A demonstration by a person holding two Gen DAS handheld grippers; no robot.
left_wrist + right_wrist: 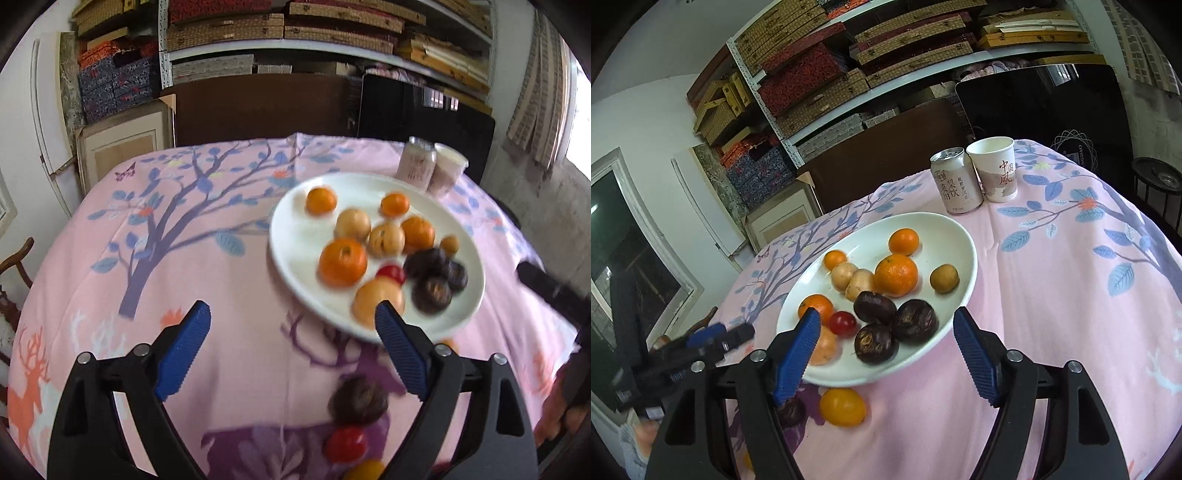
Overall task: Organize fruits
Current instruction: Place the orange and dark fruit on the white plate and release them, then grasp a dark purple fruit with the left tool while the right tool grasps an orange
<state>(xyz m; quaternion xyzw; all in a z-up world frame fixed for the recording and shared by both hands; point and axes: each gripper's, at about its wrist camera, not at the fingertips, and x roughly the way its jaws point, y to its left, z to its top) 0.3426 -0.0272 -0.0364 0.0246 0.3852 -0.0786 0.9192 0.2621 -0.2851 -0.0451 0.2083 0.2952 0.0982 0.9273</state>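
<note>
Most fruit already sits on the white plate (960,236); yellow tomato (842,407), red tomato (345,443), dark fruit (357,400) left on desk. Left tongs (291,325) and right tongs (886,332) wide, empty.

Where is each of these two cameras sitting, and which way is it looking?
Left wrist: on the left gripper, looking down its open blue fingers at the plate; the right gripper's tip pokes in.
Right wrist: on the right gripper, open, facing the plate and can; the left gripper shows.
Shared: plate, fruit, can, cup.
</note>
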